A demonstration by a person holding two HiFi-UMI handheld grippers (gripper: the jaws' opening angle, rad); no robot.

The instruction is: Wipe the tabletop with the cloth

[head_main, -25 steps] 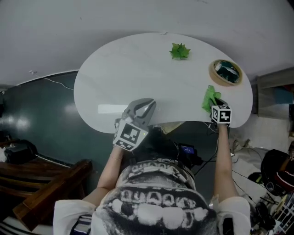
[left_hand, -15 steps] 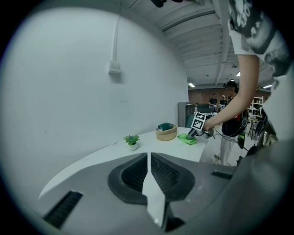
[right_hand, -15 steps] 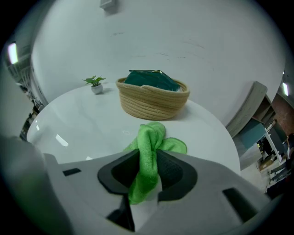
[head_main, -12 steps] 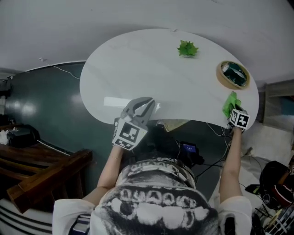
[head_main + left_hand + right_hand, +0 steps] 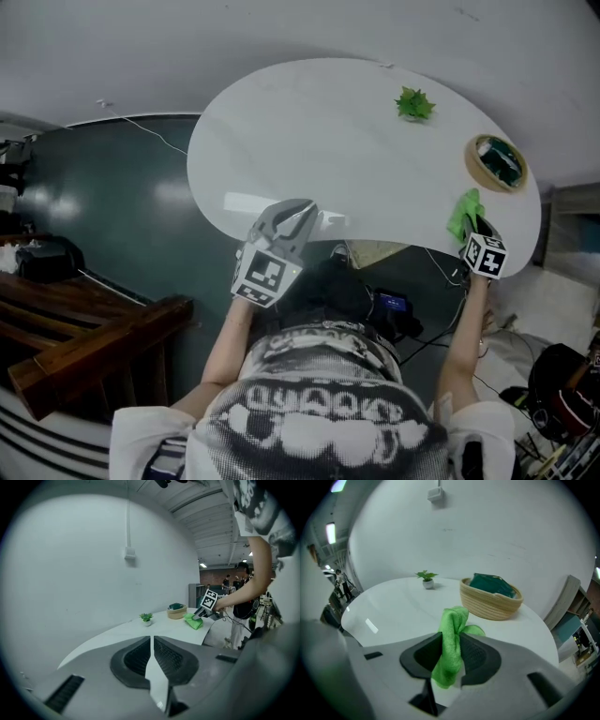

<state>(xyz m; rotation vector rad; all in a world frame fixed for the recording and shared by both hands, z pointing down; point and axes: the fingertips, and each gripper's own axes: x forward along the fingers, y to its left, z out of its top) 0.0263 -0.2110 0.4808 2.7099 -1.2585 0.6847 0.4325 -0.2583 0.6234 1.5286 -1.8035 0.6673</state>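
Note:
A bright green cloth (image 5: 451, 645) is pinched between the jaws of my right gripper (image 5: 451, 654), which is shut on it. In the head view the cloth (image 5: 464, 212) rests on the white oval tabletop (image 5: 309, 141) near its front right edge, with the right gripper (image 5: 472, 228) just behind it. The left gripper view shows the same cloth (image 5: 193, 620) far off. My left gripper (image 5: 294, 215) hovers at the table's front edge, jaws shut together with nothing between them (image 5: 152, 654).
A woven basket (image 5: 496, 162) holding a dark teal item stands at the table's right end, just beyond the cloth (image 5: 491, 597). A small potted plant (image 5: 414, 104) sits near the far edge. Dark floor, a wooden bench (image 5: 84, 337) and cables surround the table.
The right gripper with the cloth has slid to the right along the table's front right edge and come back a little. The left gripper has stayed where it was.

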